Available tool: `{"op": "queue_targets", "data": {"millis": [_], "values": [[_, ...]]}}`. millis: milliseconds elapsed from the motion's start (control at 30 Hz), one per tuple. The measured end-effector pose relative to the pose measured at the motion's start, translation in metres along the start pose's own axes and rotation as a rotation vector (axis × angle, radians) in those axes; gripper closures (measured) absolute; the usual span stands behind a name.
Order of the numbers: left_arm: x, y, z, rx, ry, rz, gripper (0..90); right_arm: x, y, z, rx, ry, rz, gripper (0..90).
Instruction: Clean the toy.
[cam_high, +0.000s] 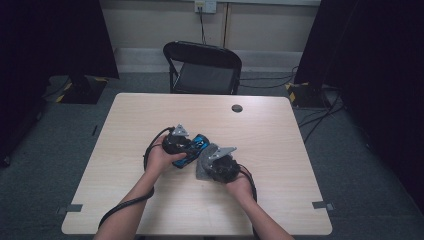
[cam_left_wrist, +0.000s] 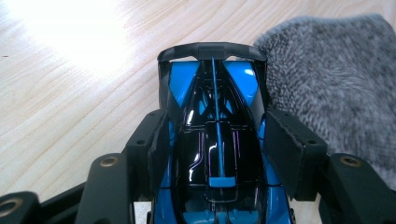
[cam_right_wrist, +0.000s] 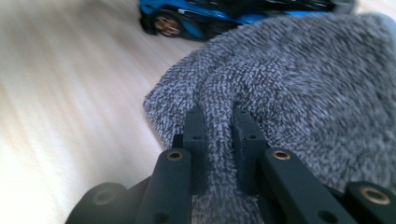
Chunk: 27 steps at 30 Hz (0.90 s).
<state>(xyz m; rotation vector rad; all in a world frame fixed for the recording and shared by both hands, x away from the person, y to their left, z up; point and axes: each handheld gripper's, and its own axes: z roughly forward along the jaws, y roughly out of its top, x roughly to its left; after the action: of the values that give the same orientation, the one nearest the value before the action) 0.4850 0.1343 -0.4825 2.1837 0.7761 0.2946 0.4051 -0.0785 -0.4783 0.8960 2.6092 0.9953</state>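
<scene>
While clamped between the left gripper (cam_left_wrist: 215, 140) pads, toy car (cam_left_wrist: 217, 154) just beside right-gripper-pinched cloth (cam_left_wrist: 336, 88).

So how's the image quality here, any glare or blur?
Left gripper view: a blown-out glare patch on the table, while the car is sharp with small highlights. Right gripper view: motion blur smears the table and car; the cloth is soft. High view: dim, dark at both sides.

My toy car (cam_left_wrist: 215, 140) is glossy blue and black, my cloth (cam_right_wrist: 299, 79) speckled grey, my table (cam_high: 280, 135) pale wood-grain.
</scene>
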Motion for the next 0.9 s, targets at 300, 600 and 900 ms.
{"op": "queue_targets", "data": {"millis": [300, 600, 900], "values": [[0.0, 0.0, 0.0, 0.009, 0.0, 0.005, 41.6, 0.031, 0.016, 0.015, -0.006, 0.112, -0.041, 78.5], [0.0, 0.0, 0.0, 0.004, 0.001, 0.007, 41.6, 0.051, 0.021, 0.022, -0.009, 0.192, -0.081, 78.5], [-0.001, 0.0, 0.0, 0.001, 0.002, 0.004, 41.6, 0.065, 0.02, 0.024, -0.019, 0.272, -0.138, 78.5]]}}
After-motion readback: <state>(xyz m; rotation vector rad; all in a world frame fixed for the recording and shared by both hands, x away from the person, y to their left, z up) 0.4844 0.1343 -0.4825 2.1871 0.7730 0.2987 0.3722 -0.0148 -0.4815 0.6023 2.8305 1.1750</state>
